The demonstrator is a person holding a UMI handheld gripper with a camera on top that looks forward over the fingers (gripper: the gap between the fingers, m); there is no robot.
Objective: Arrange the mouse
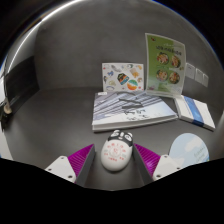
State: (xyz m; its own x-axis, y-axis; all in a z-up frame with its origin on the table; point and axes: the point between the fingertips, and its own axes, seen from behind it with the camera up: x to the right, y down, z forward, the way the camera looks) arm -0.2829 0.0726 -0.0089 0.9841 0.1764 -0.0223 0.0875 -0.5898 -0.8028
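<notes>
A white computer mouse (117,152) with a pink printed pattern and a black-and-white end sits between my two fingers, whose magenta pads (86,160) close against its left and right sides. My gripper (116,160) is shut on the mouse and holds it above the grey table (60,110). The mouse's underside and the table directly beneath it are hidden.
Beyond the fingers lies a flat book or magazine (132,110) on the table. A blue-and-white booklet (196,112) lies to its right. Two illustrated cards (122,77) (165,60) stand against the wall behind. A pale round object (190,150) sits at right.
</notes>
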